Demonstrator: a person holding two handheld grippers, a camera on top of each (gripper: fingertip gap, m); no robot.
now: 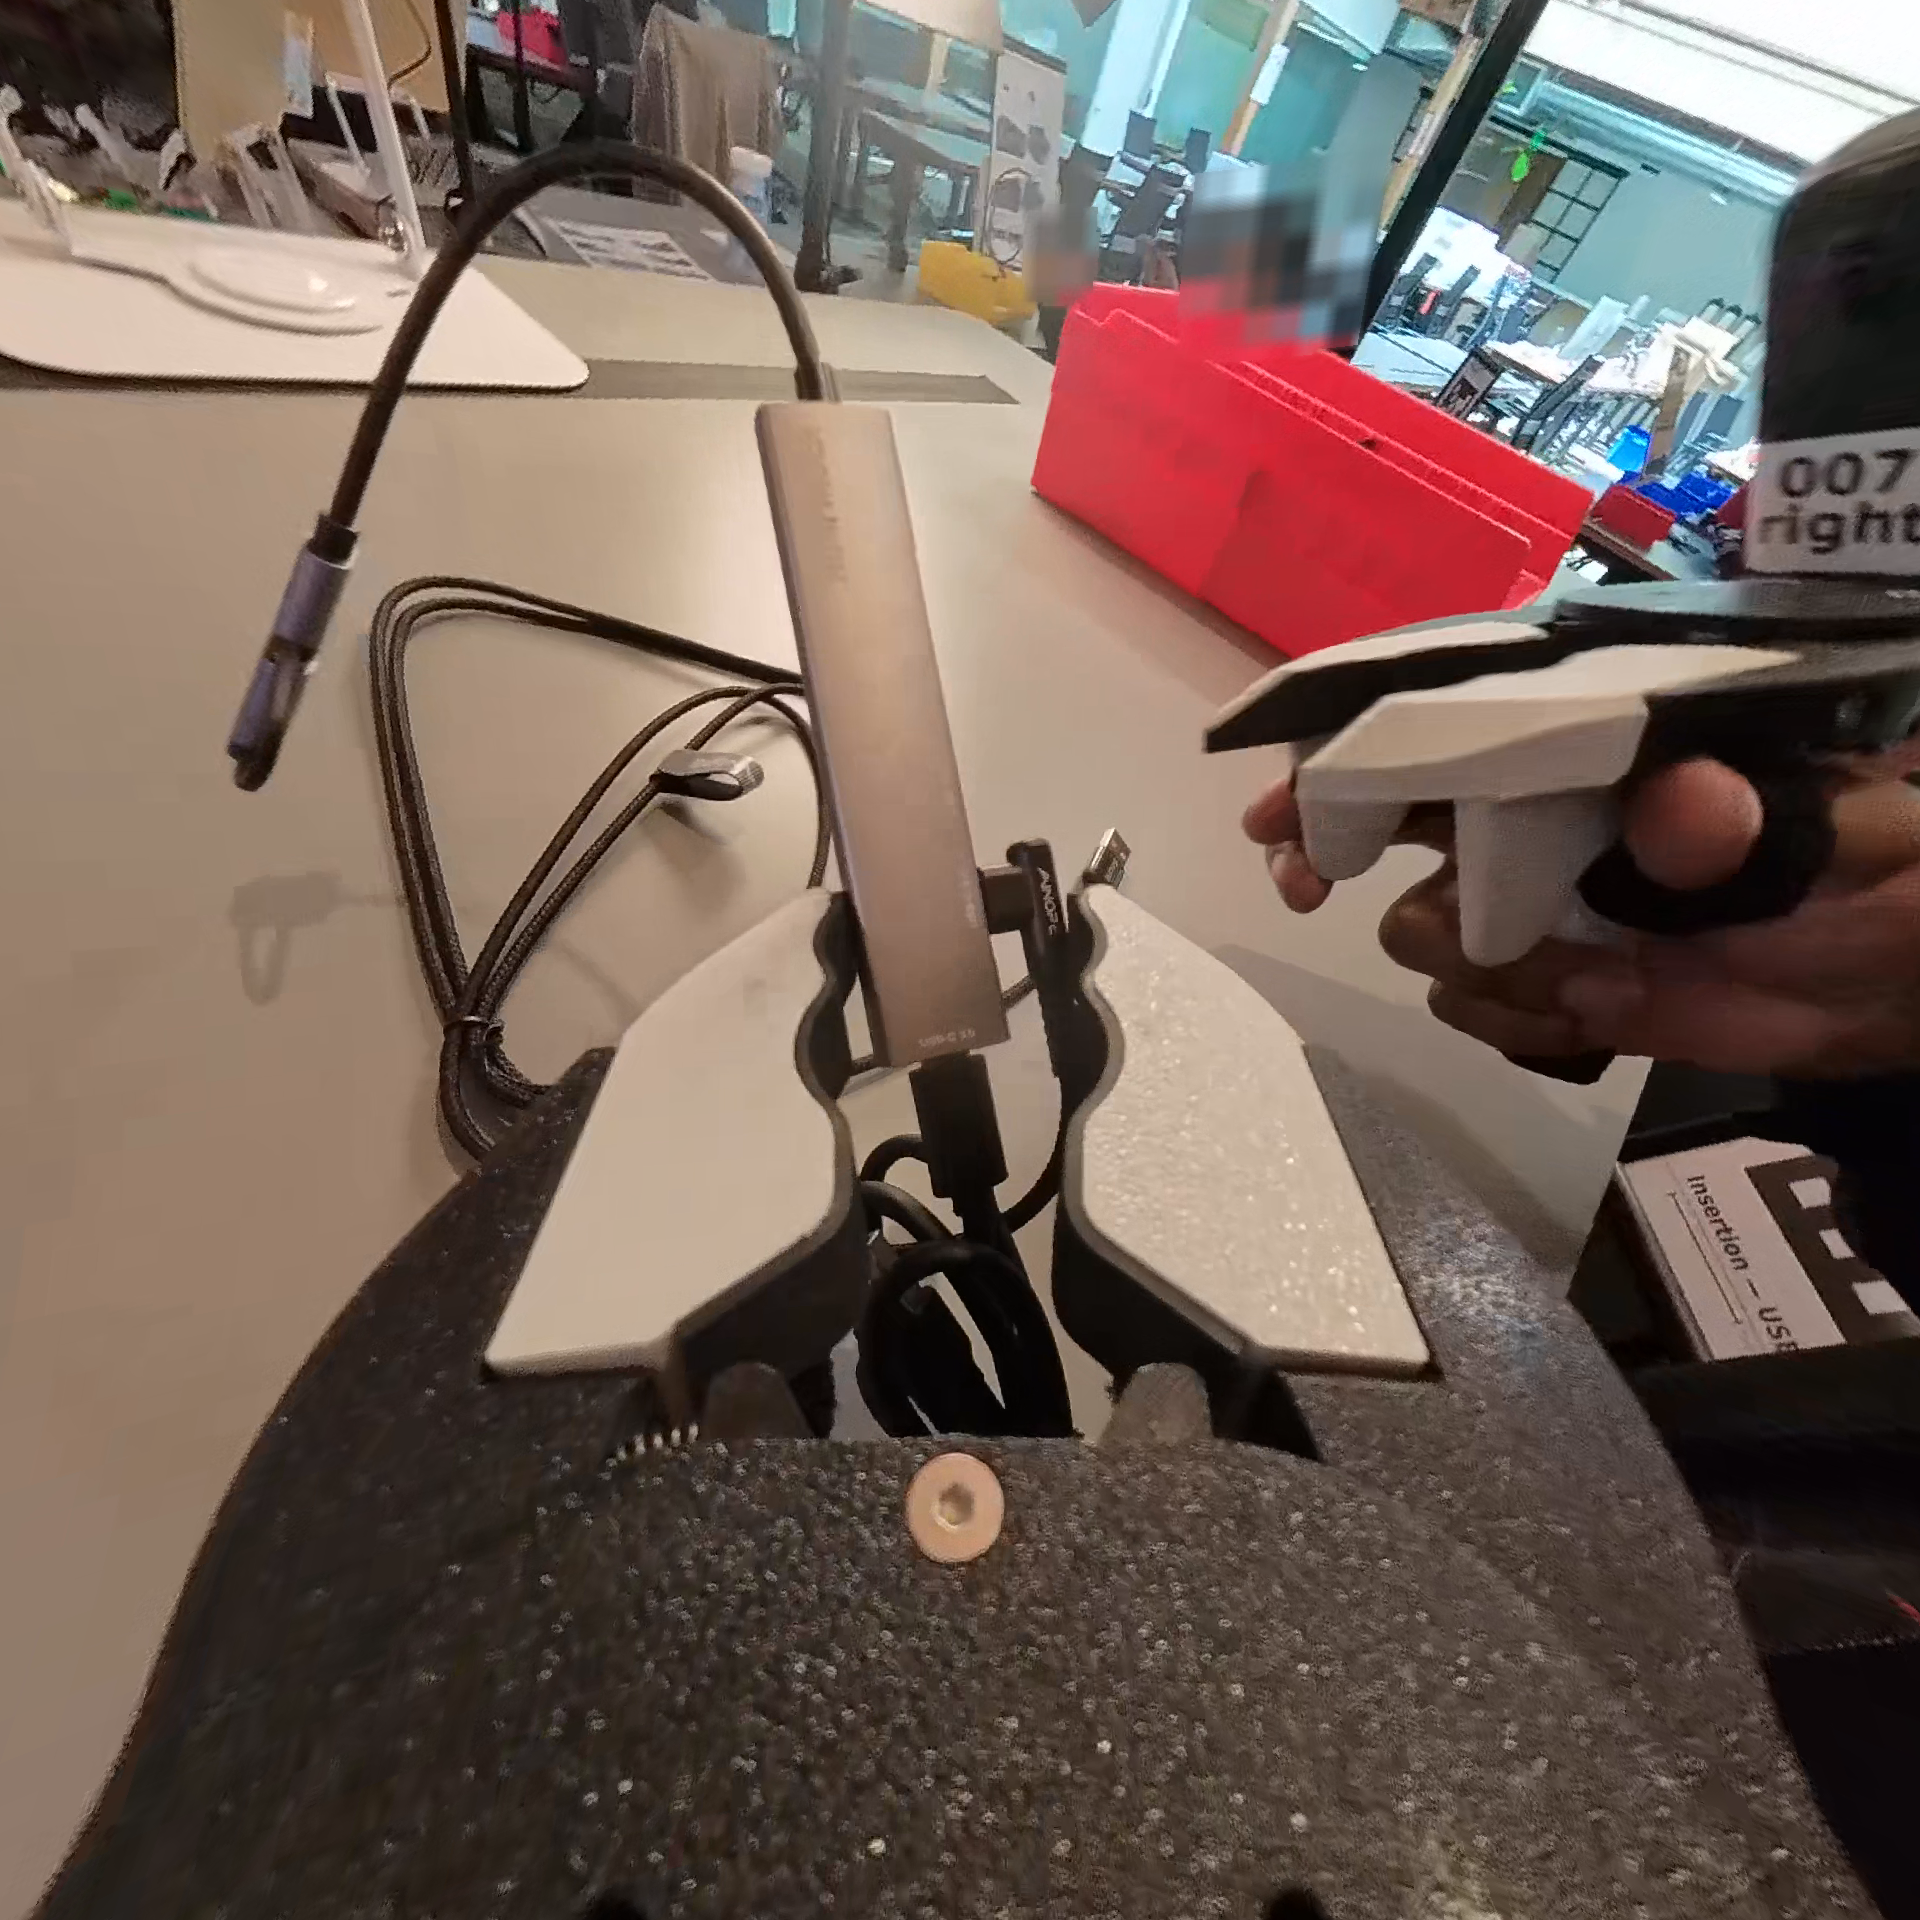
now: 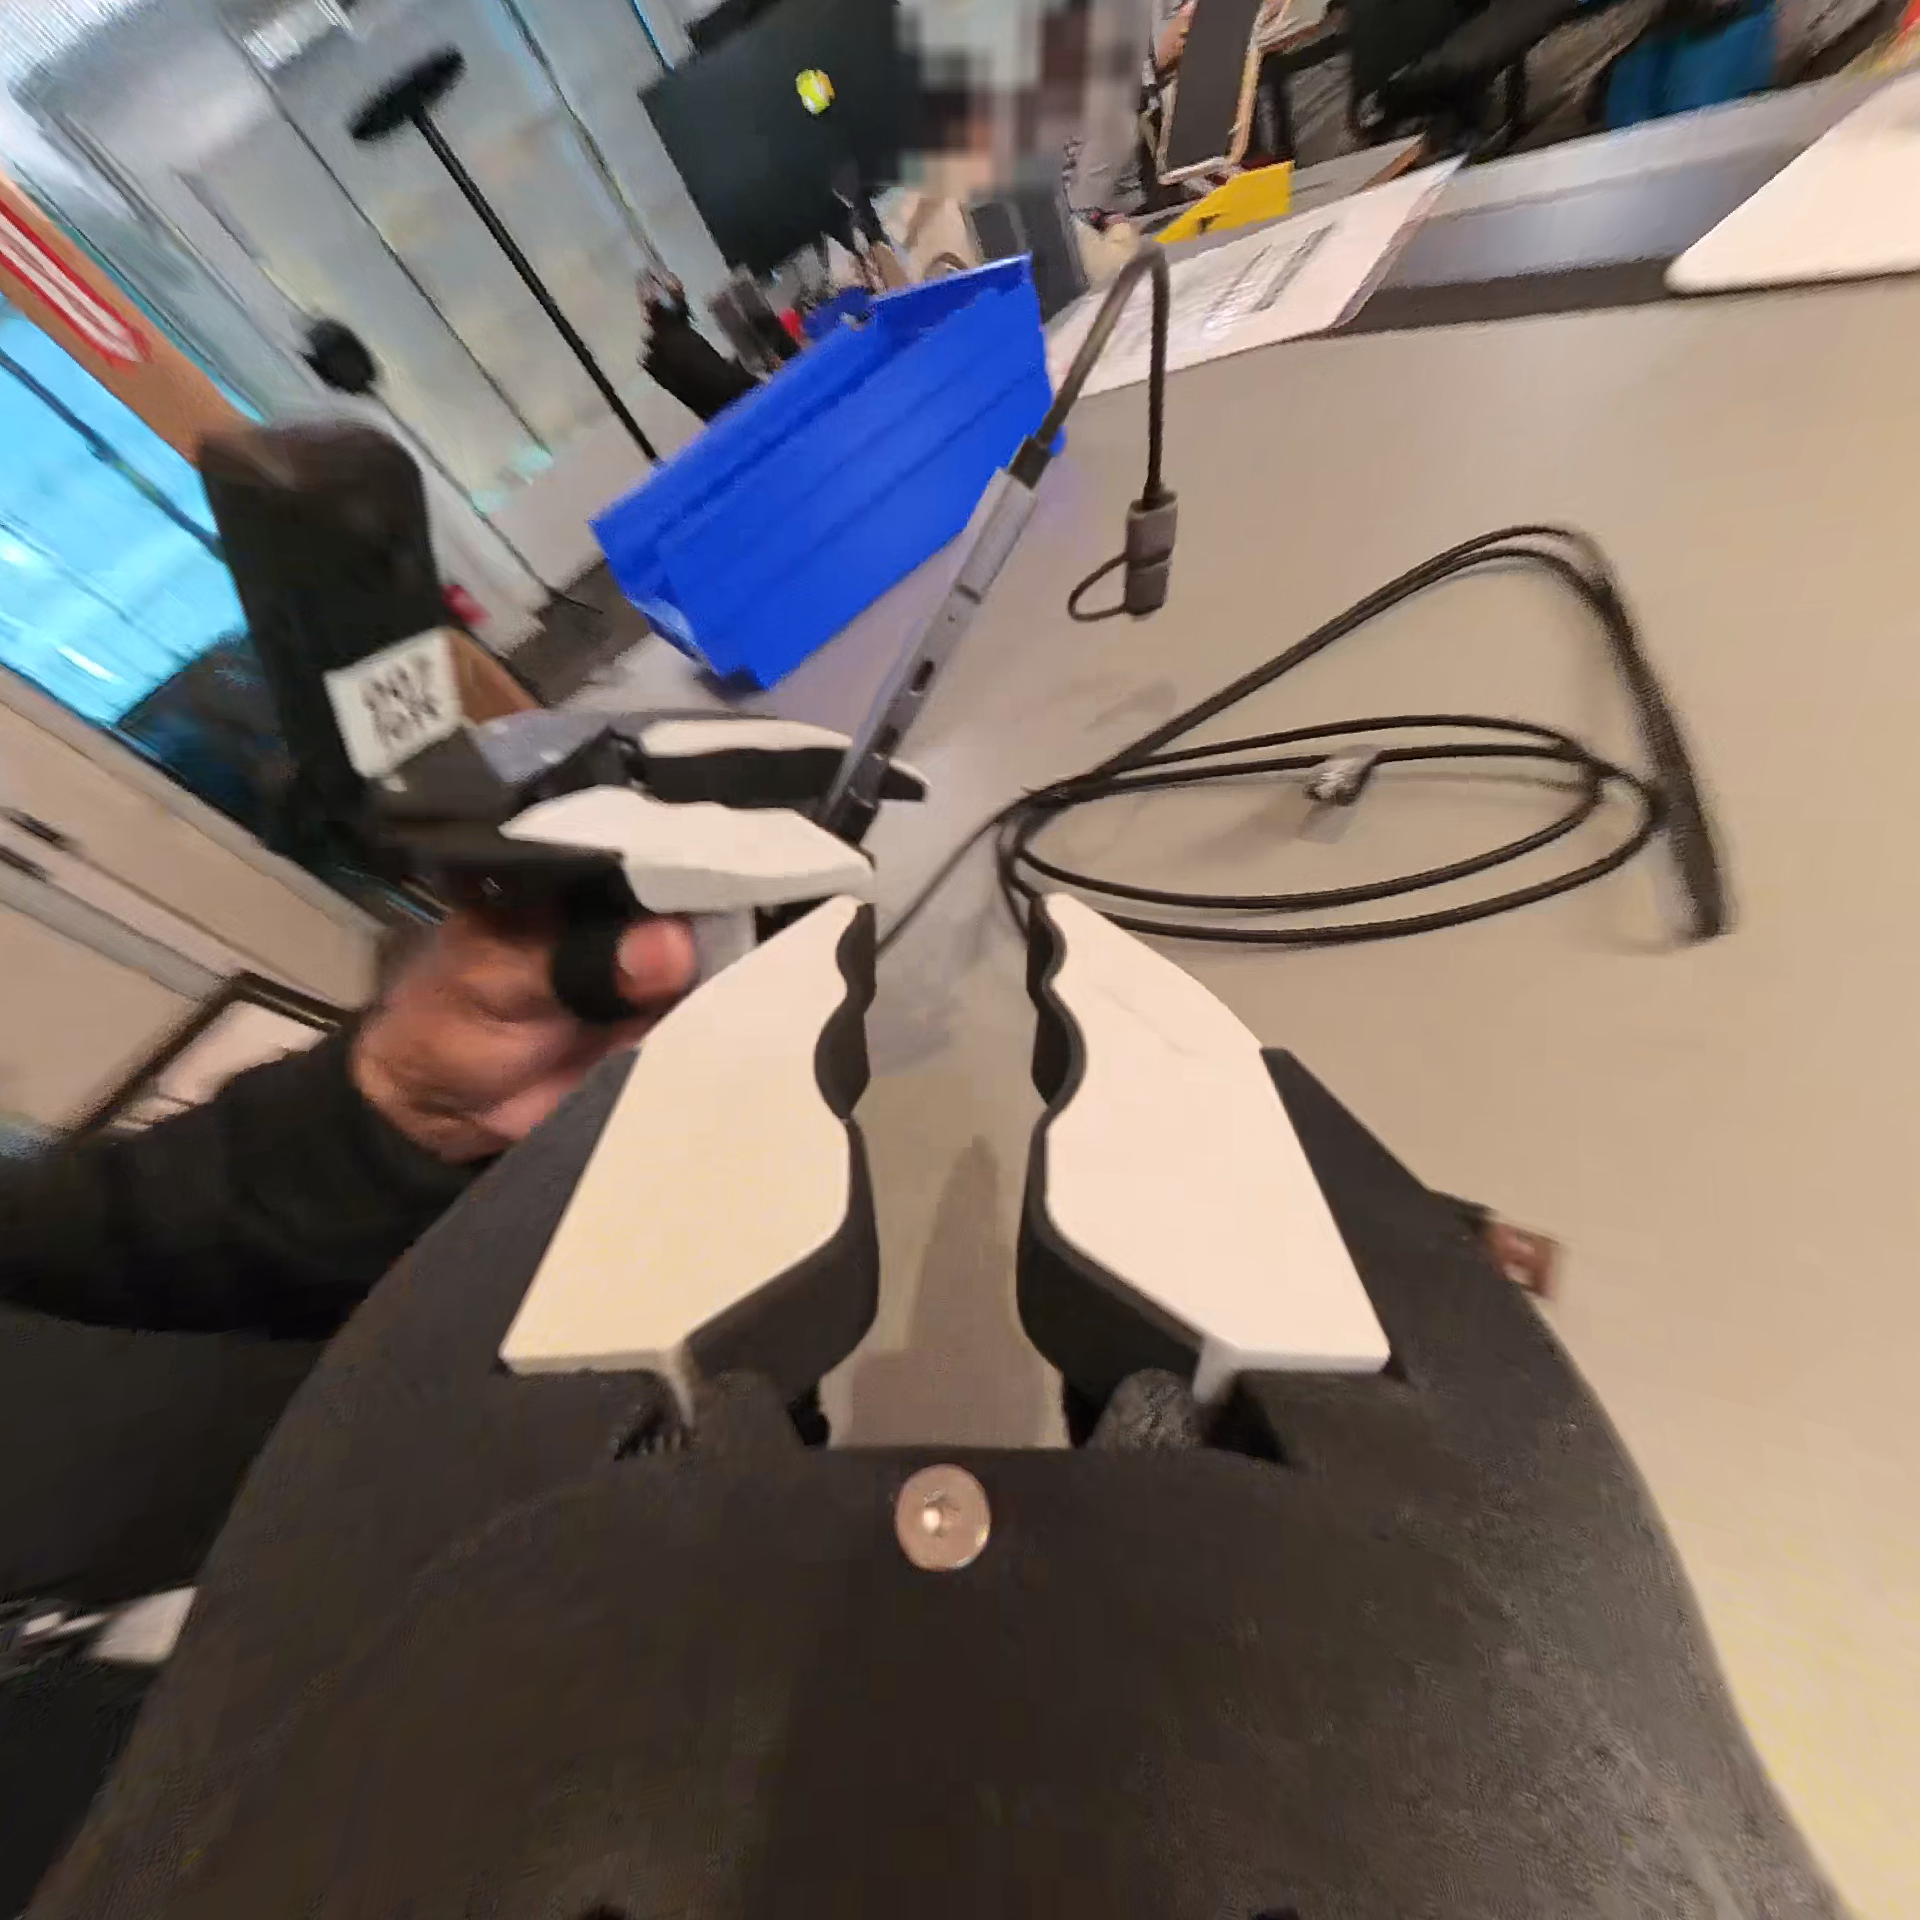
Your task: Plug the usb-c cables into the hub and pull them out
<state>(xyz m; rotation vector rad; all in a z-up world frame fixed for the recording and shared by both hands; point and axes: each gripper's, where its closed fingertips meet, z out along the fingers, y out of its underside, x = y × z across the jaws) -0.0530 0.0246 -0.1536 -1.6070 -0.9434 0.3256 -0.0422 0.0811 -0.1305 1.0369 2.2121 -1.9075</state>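
Note:
My left gripper [image 1: 951, 914] is shut on the near end of a slim grey USB hub [image 1: 862, 665], held up off the table and pointing away. A black cable plug [image 1: 961, 1127] sits in the hub's near end, and an angled black plug [image 1: 1029, 894] sits at its right side. The hub's own braided lead arcs left, and its grey connector [image 1: 275, 665] dangles. Loose braided cables [image 1: 540, 831] lie coiled on the table. My right gripper [image 2: 945, 925] is open and empty, just right of the left gripper [image 2: 888, 821] and the hub [image 2: 940, 623].
A red bin [image 1: 1299, 499] stands at the back right of the table; a blue bin [image 2: 831, 468] shows in the right wrist view. A white pad [image 1: 260, 332] lies at the back left. A labelled box [image 1: 1745, 1257] sits at the right edge. The coiled cables [image 2: 1351, 821] lie ahead of my right gripper.

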